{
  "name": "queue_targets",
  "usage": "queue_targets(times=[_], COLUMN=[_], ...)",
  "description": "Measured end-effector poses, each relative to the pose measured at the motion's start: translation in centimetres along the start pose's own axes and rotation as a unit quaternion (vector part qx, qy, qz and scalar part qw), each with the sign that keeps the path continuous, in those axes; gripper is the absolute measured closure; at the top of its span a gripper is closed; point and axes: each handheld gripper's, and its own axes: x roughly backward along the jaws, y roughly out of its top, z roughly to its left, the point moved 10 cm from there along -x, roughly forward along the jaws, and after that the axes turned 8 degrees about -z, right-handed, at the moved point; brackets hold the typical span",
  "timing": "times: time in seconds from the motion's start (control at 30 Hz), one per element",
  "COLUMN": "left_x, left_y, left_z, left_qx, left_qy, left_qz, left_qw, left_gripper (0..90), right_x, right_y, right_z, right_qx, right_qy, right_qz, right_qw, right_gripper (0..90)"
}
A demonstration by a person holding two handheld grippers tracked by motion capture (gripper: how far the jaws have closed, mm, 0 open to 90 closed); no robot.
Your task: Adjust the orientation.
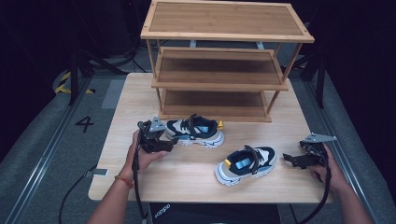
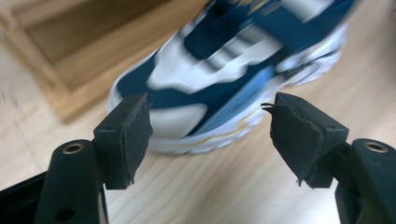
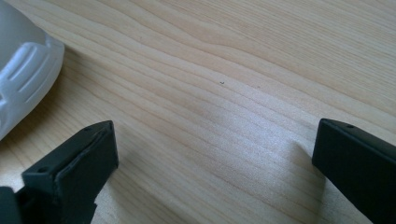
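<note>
Facing a blurred shoe (image 2: 224,74), left tongs (image 2: 210,130) agape, wooden rack (image 1: 219,60) beyond

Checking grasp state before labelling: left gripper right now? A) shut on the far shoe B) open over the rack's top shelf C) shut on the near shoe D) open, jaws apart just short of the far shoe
D: in the left gripper view the left gripper has its jaws wide apart with the far shoe just beyond them, not clamped.
</note>
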Motion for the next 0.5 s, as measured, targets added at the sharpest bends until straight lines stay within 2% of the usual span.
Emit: queue_targets(times=[0.13,0.17,0.3,0.5], left_x=[0.6,0.6,-0.5,-2.0], left_y=[2.8,2.8,4.7,6.5], left_z=[-3.7,-3.7,-6.8,-9.7], left_qx=[-0.026,-0.026,-0.040,-0.062], left_qy=[-0.036,-0.036,-0.067,-0.089], left_qz=[-0.026,-0.026,-0.030,-0.030], left_qw=[0.9987,0.9987,0.9965,0.9936], left_gripper=[29.6,29.5,29.6,29.6], right_x=[0.0,0.0,0.0,0.1], right_y=[0.0,0.0,0.0,0.0], right_z=[0.0,0.0,0.0,0.0], right_qx=[0.001,0.001,0.001,-0.001], right_qy=[0.001,0.001,0.001,0.001], right_qz=[-0.001,-0.001,-0.001,-0.001], right_qw=[1.0000,1.0000,1.0000,1.0000], right_gripper=[0.6,0.6,0.6,0.6])
